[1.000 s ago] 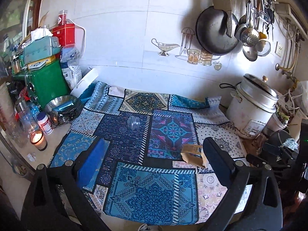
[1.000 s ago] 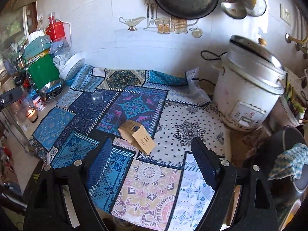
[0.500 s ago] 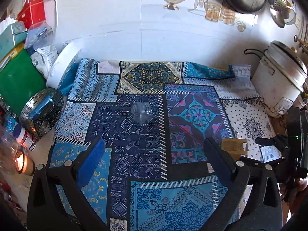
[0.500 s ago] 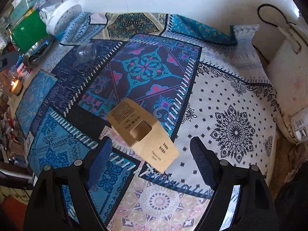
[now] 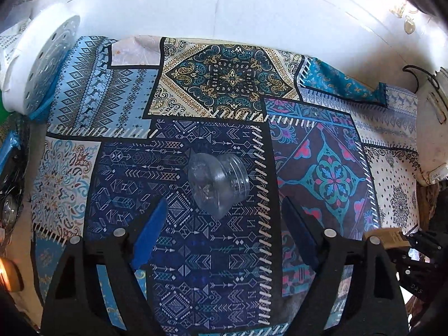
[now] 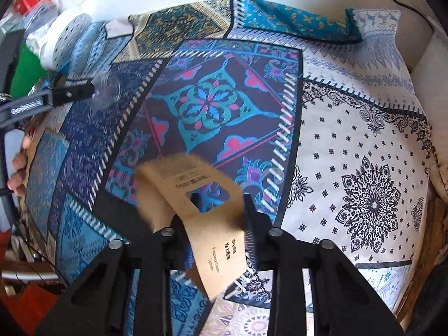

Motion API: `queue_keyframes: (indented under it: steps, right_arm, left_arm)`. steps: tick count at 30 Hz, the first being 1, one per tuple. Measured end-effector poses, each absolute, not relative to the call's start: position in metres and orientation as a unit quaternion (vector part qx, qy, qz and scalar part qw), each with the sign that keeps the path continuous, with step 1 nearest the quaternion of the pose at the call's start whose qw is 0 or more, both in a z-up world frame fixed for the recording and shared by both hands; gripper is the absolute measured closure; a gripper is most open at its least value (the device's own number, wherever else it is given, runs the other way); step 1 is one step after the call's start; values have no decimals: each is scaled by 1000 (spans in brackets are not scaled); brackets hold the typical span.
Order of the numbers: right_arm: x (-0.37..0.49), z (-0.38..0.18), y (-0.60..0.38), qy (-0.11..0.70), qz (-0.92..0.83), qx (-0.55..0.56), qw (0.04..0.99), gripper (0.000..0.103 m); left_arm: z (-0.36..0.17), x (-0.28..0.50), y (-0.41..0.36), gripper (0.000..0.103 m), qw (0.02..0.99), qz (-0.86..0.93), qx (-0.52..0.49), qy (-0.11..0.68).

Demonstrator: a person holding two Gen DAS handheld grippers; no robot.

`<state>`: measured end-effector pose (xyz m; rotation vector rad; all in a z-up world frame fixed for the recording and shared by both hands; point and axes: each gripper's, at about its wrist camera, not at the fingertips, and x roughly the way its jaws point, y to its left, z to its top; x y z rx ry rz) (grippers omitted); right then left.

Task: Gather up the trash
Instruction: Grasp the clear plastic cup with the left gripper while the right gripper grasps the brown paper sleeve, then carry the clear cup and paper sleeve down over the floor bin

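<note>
In my left wrist view, my left gripper [image 5: 224, 235] has just been closing its jaws a little, but they stand wide with nothing pressed between them, and the clear plastic jar [image 5: 217, 183] lies on its side on the patchwork cloth [image 5: 322, 173] over the bench, just past the tips and about halfway between them. In my right wrist view, my right gripper [image 6: 207, 218] has just been closing its jaws, and now they are narrow and squeeze the brown paper box [image 6: 193, 196], which sticks out past the tips and also hangs back under them.
</note>
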<state>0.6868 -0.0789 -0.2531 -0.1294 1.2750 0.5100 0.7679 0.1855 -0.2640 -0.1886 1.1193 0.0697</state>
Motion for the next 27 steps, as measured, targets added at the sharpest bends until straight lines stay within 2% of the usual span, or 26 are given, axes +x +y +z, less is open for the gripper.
queue_keyframes:
  steps: [1,7,8,21,23,24,25,26,27]
  right_arm:
    - [688,-252,-79,589,233,-50,772,95]
    - [692,-246,-80,586,207,-26,783,95]
    - [692,-245,-80,585,205,-24,784,95]
    - [678,-231,-94,569,208,-23,796,95]
    - [670,-229,-97,567,215,-27,795,92]
    - [667,-229,-99,569,223,-26,791,80]
    - [664,-229,-100,572,234,-23,786,56]
    - [661,-229,-101,570,244,-20,784,43]
    - [658,-229,-100,564,253,-22,786,24]
  left_arm:
    - [-269,775,185,27,839,32,-88,536]
    - [-285,796,182,49,831,35,-73,550]
    - [-285,797,182,55,831,38,-69,550]
    - [-254,757,164,58,853,37,-61,518]
    - [-246,744,158,58,859,41,-59,507]
    - [-242,738,154,58,861,45,-57,503]
    - [-237,731,151,58,863,48,-56,500]
    - [-233,723,149,58,865,50,-57,497]
    - [-229,714,147,58,866,52,-61,494]
